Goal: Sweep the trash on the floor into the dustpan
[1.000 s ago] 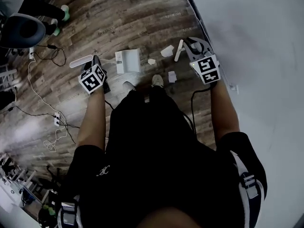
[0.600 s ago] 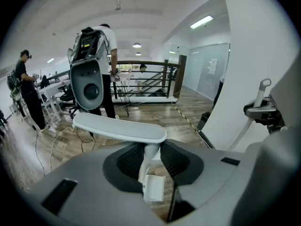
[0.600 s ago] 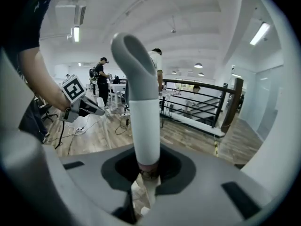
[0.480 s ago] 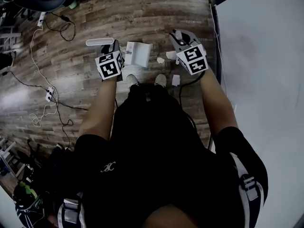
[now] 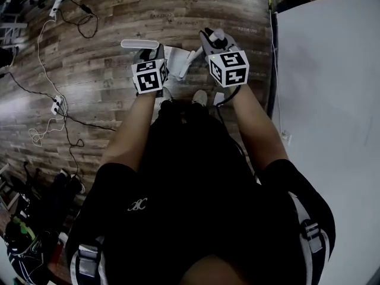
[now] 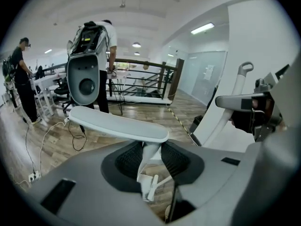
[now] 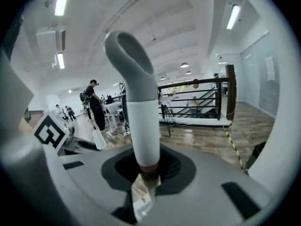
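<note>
My left gripper [image 6: 151,160] is clamping the dustpan's handle [image 6: 117,123]; my right gripper [image 7: 143,167] is squeezing the broom handle [image 7: 140,121]. The dustpan [image 5: 174,58] is sitting on the wooden floor [image 5: 101,82] between them, with a paper scrap [image 5: 219,98] lying nearby.

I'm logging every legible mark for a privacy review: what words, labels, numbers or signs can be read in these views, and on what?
None reads clearly.
White emblem on the black shirt: stylised mark, letters uncertain.
Faint print on a brown wooden floor plank: too blurred.
White paper sign on the glass wall: too small.
Left marker cube and right marker cube: black-and-white square patterns, no letters.
</note>
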